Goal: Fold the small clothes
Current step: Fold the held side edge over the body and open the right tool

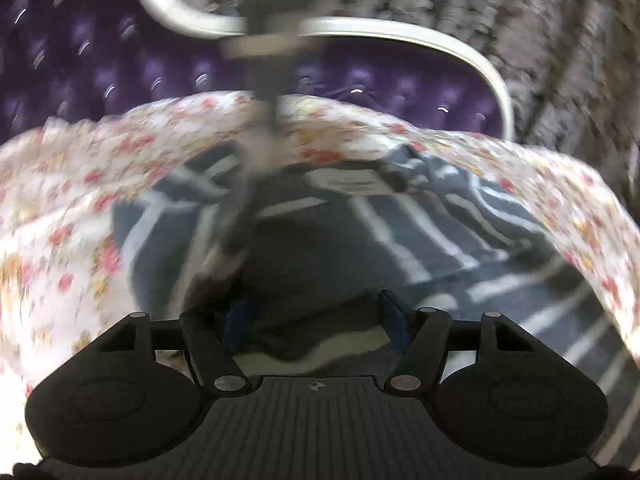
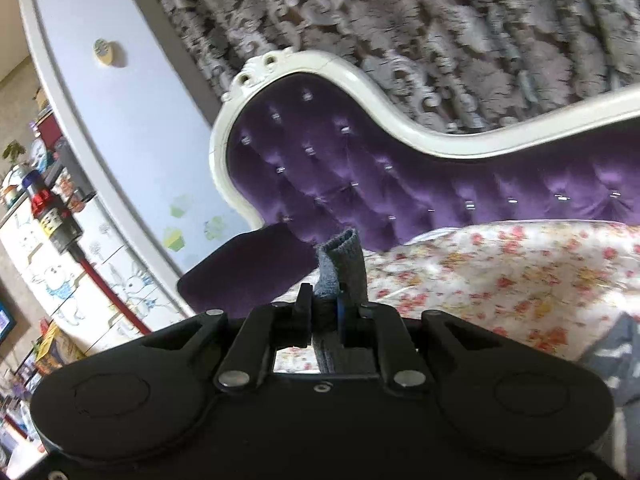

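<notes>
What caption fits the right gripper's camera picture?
Right gripper pinching a grey cloth above the flowery bedsheet, purple headboard behind.

I see a grey garment (image 1: 420, 232) with white stripes, white label at its 12 o'clock. Sheet (image 1: 64, 216) under it: white, red and yellow florals. Headboard (image 2: 340, 168) purple tufted, cream frame. Wallpaper (image 2: 460, 32) grey-white damask. Grey fabric strip (image 2: 344, 264) at my right gripper (image 2: 324, 304), black body, blue pad.
</notes>
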### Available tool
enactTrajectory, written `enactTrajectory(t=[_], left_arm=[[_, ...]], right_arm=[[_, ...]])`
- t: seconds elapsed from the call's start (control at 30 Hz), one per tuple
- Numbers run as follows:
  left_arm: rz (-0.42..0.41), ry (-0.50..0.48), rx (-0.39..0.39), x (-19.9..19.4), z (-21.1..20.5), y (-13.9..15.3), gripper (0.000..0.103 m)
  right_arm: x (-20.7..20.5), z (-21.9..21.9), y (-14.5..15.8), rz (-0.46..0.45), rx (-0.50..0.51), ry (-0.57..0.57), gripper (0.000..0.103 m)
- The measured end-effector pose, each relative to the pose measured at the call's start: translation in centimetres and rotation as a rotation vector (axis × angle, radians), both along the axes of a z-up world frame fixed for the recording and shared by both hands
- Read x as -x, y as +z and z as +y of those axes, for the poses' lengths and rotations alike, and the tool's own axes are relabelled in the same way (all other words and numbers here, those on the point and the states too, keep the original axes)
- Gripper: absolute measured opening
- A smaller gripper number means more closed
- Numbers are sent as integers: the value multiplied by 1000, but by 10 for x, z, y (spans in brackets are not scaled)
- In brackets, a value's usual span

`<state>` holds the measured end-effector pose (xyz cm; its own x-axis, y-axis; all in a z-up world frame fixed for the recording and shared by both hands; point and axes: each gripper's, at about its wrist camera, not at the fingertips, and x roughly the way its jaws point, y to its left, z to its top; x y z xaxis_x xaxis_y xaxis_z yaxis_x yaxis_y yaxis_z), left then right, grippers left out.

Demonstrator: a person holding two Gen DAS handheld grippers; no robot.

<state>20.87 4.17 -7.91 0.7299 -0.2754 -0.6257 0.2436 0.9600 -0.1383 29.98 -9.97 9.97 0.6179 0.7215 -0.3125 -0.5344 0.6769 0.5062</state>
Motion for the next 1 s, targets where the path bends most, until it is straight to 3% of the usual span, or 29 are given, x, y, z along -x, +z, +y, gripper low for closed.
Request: enactTrajectory(t=[0.13, 0.23, 0.47, 0.6, 0.7, 0.8, 0.87, 0.93, 1.0], left_arm=[[22, 31, 26, 3, 12, 4, 66], [42, 33, 2, 8, 15, 4, 66], [88, 8, -20, 13, 24, 5, 66], [131, -63, -50, 11, 25, 8, 66], [191, -181, -51, 14, 31, 12, 66], [248, -280, 55, 14, 44, 16, 66], [225, -291, 132, 14, 54, 22, 66], [183, -257, 199, 13, 62, 29, 67], [131, -159, 268, 10, 72, 31, 70]], right_arm=[[7, -42, -16, -8, 28, -101, 20], [13, -72, -43, 26, 68, -176, 20], [12, -124, -136, 232, 212, -295, 20], [13, -133, -172, 325, 286, -282, 24], [19, -141, -184, 326, 252, -263, 26], [17, -143, -178, 327, 255, -251, 42], [19, -147, -175, 326, 242, -264, 57], [20, -151, -173, 325, 219, -269, 58], [18, -152, -176, 333, 204, -279, 58]])
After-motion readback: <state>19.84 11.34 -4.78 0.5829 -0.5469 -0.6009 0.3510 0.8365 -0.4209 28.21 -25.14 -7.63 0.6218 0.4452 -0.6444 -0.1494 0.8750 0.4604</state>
